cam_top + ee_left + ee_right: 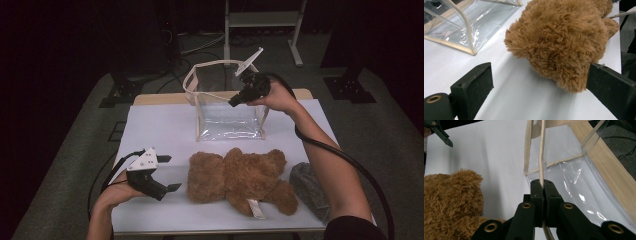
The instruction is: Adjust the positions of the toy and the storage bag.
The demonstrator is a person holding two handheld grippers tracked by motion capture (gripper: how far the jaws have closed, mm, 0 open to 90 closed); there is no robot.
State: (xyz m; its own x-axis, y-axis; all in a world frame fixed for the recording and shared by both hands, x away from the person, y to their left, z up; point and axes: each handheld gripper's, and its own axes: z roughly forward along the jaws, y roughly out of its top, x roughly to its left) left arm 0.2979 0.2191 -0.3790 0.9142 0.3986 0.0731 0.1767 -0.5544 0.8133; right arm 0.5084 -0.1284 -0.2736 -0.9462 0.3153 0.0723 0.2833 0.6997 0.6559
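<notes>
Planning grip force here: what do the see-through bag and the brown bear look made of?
The clear boxy bag looks like glossy soft plastic film: it shows glints and creases, with beige, seemingly woven fabric edging. The brown teddy bear looks like matte, shaggy plush; its stuffing cannot be seen.

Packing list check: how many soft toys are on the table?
1: the brown teddy bear lies near the table's front edge, before the clear bag. A grey fuzzy thing lies at its right; what it is I cannot tell.
</notes>
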